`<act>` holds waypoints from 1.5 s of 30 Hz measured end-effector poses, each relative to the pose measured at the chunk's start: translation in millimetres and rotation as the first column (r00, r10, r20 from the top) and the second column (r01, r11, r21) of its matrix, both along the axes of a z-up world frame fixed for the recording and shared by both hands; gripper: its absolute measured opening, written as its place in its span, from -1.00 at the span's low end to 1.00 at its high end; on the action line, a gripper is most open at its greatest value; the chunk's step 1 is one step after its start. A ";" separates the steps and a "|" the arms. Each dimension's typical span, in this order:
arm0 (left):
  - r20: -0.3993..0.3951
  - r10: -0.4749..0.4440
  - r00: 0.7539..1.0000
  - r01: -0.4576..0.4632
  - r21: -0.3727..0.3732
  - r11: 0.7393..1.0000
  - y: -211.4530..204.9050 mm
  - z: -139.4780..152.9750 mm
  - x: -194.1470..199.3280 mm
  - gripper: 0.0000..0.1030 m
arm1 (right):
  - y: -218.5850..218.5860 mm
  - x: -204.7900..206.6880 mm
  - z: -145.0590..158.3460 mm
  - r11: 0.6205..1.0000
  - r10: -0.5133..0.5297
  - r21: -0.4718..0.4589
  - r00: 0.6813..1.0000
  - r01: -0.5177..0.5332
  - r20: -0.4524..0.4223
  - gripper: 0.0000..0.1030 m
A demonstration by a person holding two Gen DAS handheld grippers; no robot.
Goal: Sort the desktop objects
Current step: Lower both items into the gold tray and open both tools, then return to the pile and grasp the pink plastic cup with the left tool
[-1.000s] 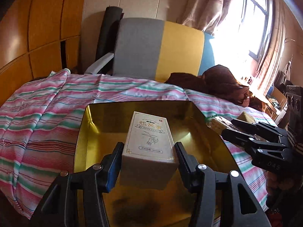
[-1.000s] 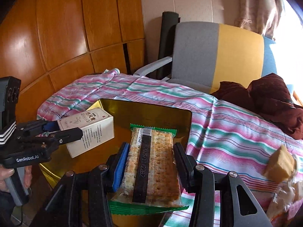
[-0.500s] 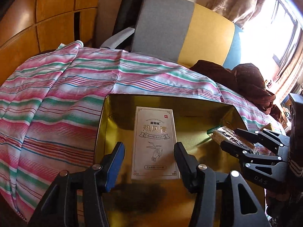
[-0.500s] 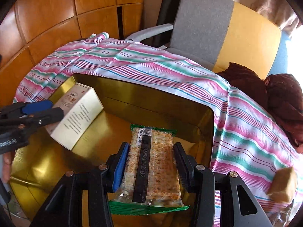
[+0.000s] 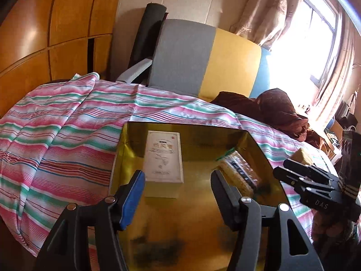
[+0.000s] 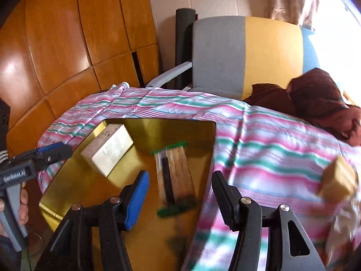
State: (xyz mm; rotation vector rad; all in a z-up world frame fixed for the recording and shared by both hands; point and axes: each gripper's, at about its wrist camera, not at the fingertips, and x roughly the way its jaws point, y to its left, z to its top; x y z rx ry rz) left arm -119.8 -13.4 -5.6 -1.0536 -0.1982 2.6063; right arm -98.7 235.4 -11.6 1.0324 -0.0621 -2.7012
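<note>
- both claws, left claw (image 5: 177,184) and right claw (image 6: 180,186), are sitting spread and empty over the gold tray (image 5: 198,228)
- white box (image 5: 164,155) and cracker pack (image 6: 174,177) are lying inside it (placing looks done)
- yellow block (image 6: 338,180) is waiting on the striped cloth (image 6: 270,149), probably next

So the tray (image 5: 255,142) sits on the striped cloth (image 5: 58,122). Inside it, the box (image 5: 164,155) lies toward 10 o'clock and the cracker pack (image 6: 174,176) toward 3. Chair (image 5: 203,61) is behind at 12, crumpled fabric (image 5: 270,108) around 2.
</note>
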 end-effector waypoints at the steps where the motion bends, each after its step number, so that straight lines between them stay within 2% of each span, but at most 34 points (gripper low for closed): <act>1: -0.007 -0.022 1.000 0.022 0.013 1.000 6.7 2.3 7.9 0.21 | 6.1 13.8 -2.8 1.000 -0.008 -0.002 1.000 0.008 -0.001 0.19; 4: -0.024 -0.100 0.995 0.101 0.045 0.994 30.4 8.6 30.8 0.22 | 32.1 55.4 -11.0 0.999 -0.054 -0.009 0.999 0.054 -0.006 0.19; 8: -0.032 -0.250 0.968 0.252 0.058 0.966 76.9 14.9 58.7 0.23 | 74.9 104.0 -16.1 0.989 -0.143 -0.030 0.990 0.142 -0.019 0.23; 11: -0.029 -0.366 0.930 0.367 0.051 0.929 116.1 15.2 79.6 0.23 | 108.1 138.8 -15.2 0.972 -0.234 -0.014 0.971 0.234 -0.050 0.24; 13: -0.011 -0.447 0.894 0.447 0.031 0.894 146.4 9.6 93.0 0.23 | 129.6 153.2 -14.8 0.958 -0.286 -0.022 0.956 0.285 -0.063 0.27; 17: 0.043 -0.541 0.840 0.541 0.008 0.841 197.2 -6.9 113.1 0.23 | 172.5 176.9 -14.2 0.924 -0.383 -0.048 0.920 0.381 -0.081 0.28; 22: 0.078 -0.603 0.794 0.606 -0.015 0.796 245.8 -19.7 130.6 0.23 | 223.1 204.7 -14.4 0.870 -0.493 -0.085 0.864 0.486 -0.100 0.28; 26: 0.060 -0.639 0.767 0.642 -0.079 0.763 281.4 -14.5 133.3 0.23 | 241.0 213.0 -21.7 0.849 -0.527 -0.115 0.844 0.516 -0.106 0.28; 33: -0.033 -0.708 0.706 0.694 -0.171 0.700 345.3 12.5 124.1 0.23 | 261.3 223.4 -32.8 0.828 -0.551 -0.190 0.829 0.528 -0.094 0.30; 37: -0.035 -0.746 0.665 0.720 -0.237 0.652 384.5 12.5 113.9 0.23 | 265.6 227.4 -35.9 0.825 -0.551 -0.216 0.829 0.523 -0.099 0.30; 45: 0.003 -0.784 0.620 0.738 -0.340 0.583 433.6 -2.3 98.2 0.23 | 277.3 228.8 -46.2 0.812 -0.556 -0.271 0.827 0.517 -0.089 0.36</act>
